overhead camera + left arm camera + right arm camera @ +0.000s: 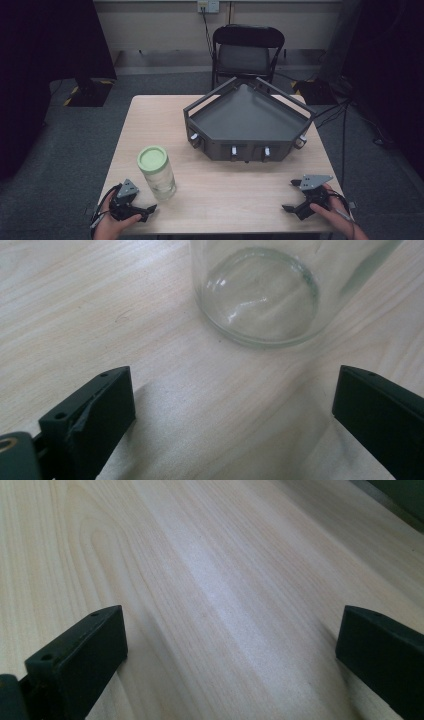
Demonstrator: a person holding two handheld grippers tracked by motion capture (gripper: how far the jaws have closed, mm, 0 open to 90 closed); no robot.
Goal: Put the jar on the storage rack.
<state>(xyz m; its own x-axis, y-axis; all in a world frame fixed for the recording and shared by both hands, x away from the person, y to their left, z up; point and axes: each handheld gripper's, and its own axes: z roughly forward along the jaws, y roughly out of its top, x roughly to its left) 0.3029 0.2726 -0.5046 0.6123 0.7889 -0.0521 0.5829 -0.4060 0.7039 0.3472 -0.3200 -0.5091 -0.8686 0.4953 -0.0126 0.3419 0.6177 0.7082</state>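
A clear glass jar (156,172) with a pale green lid stands upright on the wooden table (230,190), near its front left. My left gripper (139,200) rests low at the front left corner, just in front of the jar and apart from it. In the left gripper view the jar's glass base (260,295) sits a short way beyond the jaws, which stand wide apart over bare wood; the left gripper (232,405) is open. My right gripper (291,195) lies at the front right, also open, and the right gripper (232,645) has nothing but table between its fingers.
A grey five-sided tray (247,147) with raised walls and several knobs on its front occupies the far right half of the table. A black folding chair (246,50) stands behind the table. Cables run on the floor at the right.
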